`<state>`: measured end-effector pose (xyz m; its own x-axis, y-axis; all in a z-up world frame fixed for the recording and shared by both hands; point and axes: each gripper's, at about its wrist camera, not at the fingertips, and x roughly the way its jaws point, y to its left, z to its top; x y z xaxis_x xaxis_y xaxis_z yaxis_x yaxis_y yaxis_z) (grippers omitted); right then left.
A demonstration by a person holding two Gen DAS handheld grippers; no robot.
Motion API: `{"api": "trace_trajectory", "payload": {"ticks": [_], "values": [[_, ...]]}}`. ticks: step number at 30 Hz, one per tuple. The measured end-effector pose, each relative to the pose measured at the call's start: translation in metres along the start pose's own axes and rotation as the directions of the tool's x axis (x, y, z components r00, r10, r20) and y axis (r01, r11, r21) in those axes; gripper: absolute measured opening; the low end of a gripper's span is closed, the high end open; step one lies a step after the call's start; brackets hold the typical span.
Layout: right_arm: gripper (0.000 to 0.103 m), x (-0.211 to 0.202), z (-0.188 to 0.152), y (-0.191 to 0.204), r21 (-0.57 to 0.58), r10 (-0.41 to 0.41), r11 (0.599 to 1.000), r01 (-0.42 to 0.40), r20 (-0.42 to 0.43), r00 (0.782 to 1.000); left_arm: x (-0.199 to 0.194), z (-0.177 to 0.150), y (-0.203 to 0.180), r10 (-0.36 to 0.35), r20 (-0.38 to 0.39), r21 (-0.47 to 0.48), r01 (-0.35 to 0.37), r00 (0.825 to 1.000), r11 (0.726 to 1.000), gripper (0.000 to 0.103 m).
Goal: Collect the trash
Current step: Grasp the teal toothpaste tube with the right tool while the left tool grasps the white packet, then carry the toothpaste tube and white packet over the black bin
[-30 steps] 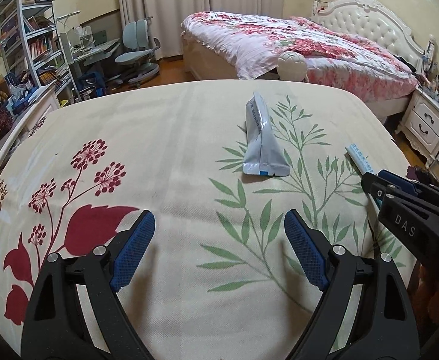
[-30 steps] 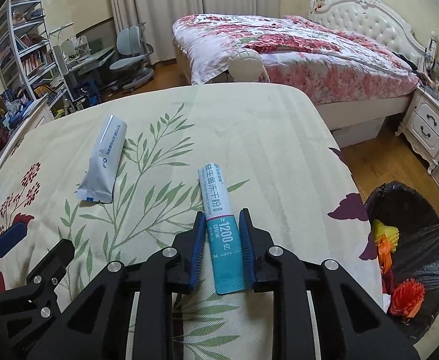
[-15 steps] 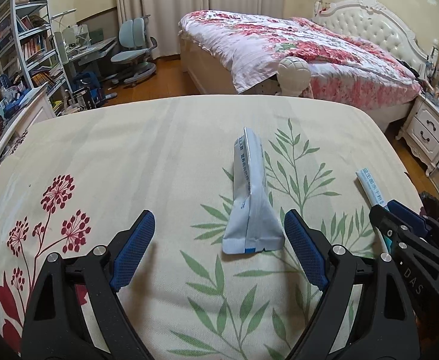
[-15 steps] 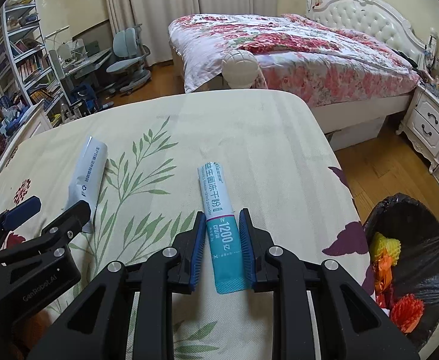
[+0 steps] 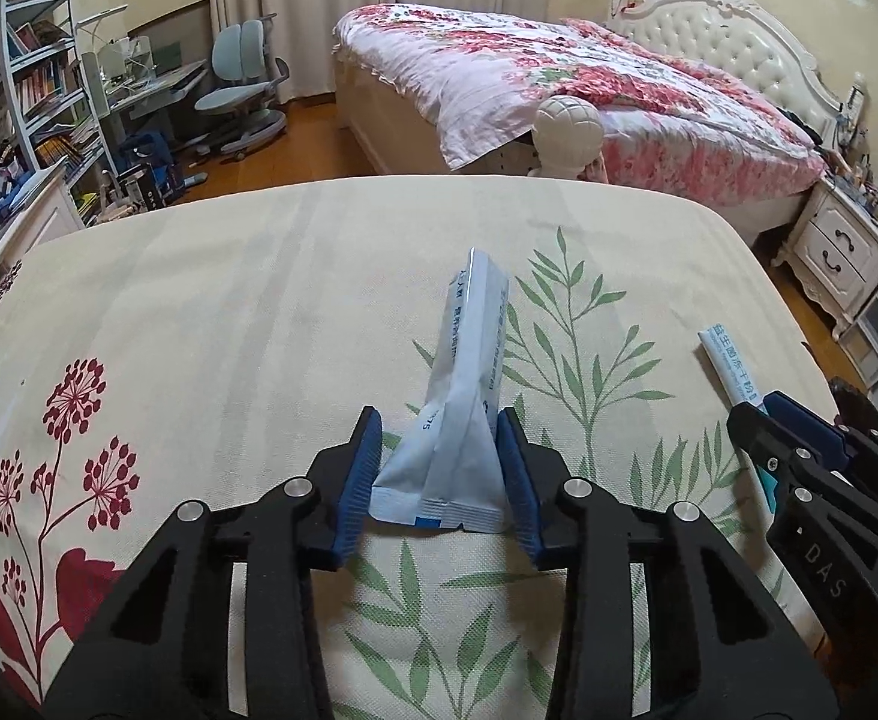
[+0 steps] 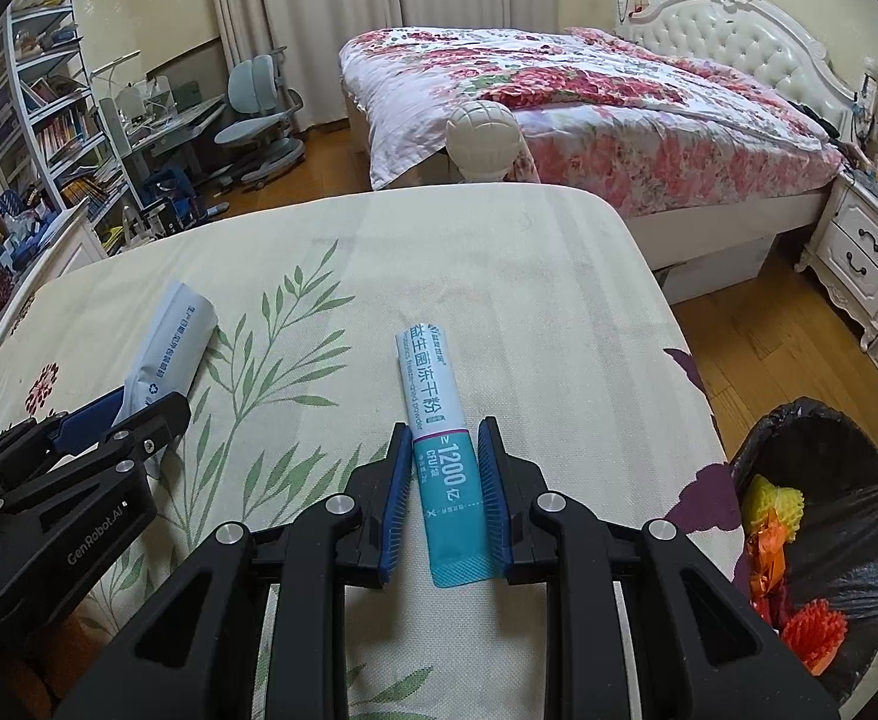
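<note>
Left wrist view: the left gripper (image 5: 439, 468) has its jaws closed against a pale blue sachet (image 5: 460, 420) on the floral bedspread (image 5: 199, 312).

Right wrist view: the right gripper (image 6: 445, 492) pinches a teal-and-white sachet (image 6: 439, 438). Neither has reached the black trash bin (image 6: 847, 516) — both drops remain.

Home bedroom showing. Bed (image 5: 589, 78) with floral quilt and tufted white headboard (image 5: 733, 42) standing at back. White nightstand (image 5: 847, 246) sitting beside it. Curtains (image 6: 319, 6) hanging along far wall. Study corner occupying left: desk (image 6: 181, 120), swivel chair (image 6: 259, 102), bookshelf (image 6: 43, 114) holding books. Wooden floor (image 6: 757, 336) showing.
</note>
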<state>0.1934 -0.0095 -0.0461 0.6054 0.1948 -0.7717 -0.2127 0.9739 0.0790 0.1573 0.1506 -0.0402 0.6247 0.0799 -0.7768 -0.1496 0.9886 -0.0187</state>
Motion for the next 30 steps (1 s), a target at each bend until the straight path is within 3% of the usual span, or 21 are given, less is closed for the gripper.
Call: {"api": "trace_trajectory", "payload": {"ticks": [14,30], "values": [[0.023,-0.023,-0.027,-0.005,0.024,0.015,1.000,-0.015,0.007,1.000,-0.028,-0.024,-0.007,-0.022,0.027,0.013,0.022,0.999,1.000,0.037],[0.023,-0.079,-0.066,-0.027,0.056,0.006,0.998,-0.010,0.059,0.998,-0.072,-0.063,-0.037,-0.037,0.068,0.056,0.033,0.997,0.998,0.037]]}}
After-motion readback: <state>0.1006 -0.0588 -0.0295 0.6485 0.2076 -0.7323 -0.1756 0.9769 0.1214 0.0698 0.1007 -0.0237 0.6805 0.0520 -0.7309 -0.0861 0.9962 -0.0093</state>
